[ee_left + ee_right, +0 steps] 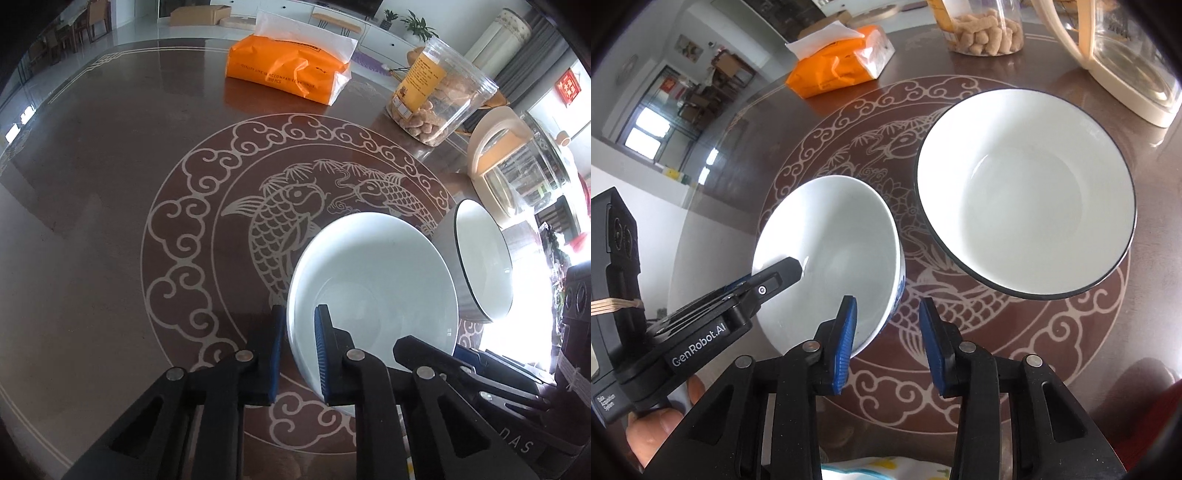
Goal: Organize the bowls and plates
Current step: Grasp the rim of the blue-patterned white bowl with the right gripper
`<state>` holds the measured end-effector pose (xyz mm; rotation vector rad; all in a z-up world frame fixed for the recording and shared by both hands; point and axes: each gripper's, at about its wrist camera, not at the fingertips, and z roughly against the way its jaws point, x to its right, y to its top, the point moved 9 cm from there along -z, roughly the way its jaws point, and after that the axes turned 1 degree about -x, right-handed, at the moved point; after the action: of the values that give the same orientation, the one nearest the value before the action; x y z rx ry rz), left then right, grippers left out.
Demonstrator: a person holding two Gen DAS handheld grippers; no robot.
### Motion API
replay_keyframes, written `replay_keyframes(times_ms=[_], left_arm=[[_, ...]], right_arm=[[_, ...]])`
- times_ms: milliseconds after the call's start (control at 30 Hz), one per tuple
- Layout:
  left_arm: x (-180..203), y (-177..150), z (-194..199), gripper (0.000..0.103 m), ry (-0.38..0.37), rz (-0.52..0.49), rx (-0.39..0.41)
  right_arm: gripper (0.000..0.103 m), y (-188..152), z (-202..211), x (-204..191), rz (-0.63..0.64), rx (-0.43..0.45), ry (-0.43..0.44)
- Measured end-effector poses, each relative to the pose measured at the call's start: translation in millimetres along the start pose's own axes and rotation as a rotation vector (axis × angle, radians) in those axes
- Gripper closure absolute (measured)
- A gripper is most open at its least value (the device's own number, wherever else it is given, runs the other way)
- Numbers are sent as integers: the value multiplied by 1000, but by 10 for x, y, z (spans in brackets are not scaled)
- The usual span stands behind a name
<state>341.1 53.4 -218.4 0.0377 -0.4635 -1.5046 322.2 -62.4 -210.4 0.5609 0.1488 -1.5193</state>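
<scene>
the round brown table [110, 184], etched with a pale fish-and-cloud medallion, fills both views. in the left wrist view a clear jug with a cream handle [495, 162] stands at about two o'clock near the table's edge, a clear plastic jar of brown snacks [439, 92] is at one o'clock, and an orange tissue pack [288, 74] lies at twelve o'clock, well apart from the dishes.

in the right wrist view the dark-rimmed white bowl [1027, 192] sits at about one o'clock, upright on the medallion. the smaller plain white bowl [831, 258] is just beside it at about nine o'clock of it; the two rims are close but apart.

the left gripper [299, 347] is closed on the smaller bowl's near rim, one blue pad outside the wall and one inside. the right gripper [886, 339] straddles the same bowl's rim at its five o'clock side, the left pad over the inside, the right pad outside and clear of the wall, so its jaws stand part open and do not press. a hand [657, 432] holds the left gripper's body at seven o'clock.
</scene>
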Motion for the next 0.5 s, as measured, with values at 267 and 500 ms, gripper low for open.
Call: replay_keyframes(times_ms=[267,500], left_arm=[[96,-91,279,89,-13,-35,38],[314,-480,854,89,-50,-90,86]], right_arm=[[81,-25,159,-29,-4,25,28],[83,-246,757,-141,32,70,84]])
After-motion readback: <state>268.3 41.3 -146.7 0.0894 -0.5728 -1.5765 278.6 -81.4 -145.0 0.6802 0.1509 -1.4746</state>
